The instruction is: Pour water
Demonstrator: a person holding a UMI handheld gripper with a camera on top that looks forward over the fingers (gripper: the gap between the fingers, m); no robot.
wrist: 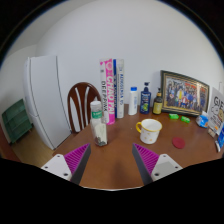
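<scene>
A clear water bottle (98,120) with a white label and a pale cap stands upright on the brown wooden table (115,160), beyond my left finger. To its right, beyond my right finger, sits a cream mug (149,130) with its handle facing left. My gripper (112,160) hovers low over the near part of the table. It is open, the magenta pads (76,157) are set wide apart, and only bare table lies between them. Both bottle and mug are well ahead of the fingertips.
Tall boxes (108,88), a white bottle (133,100), a blue bottle (146,98) and a framed photo (184,93) line the wall at the back. A red lid (179,143) and green lids (178,118) lie to the right. A wooden chair (81,103) and white fridge (45,95) stand left.
</scene>
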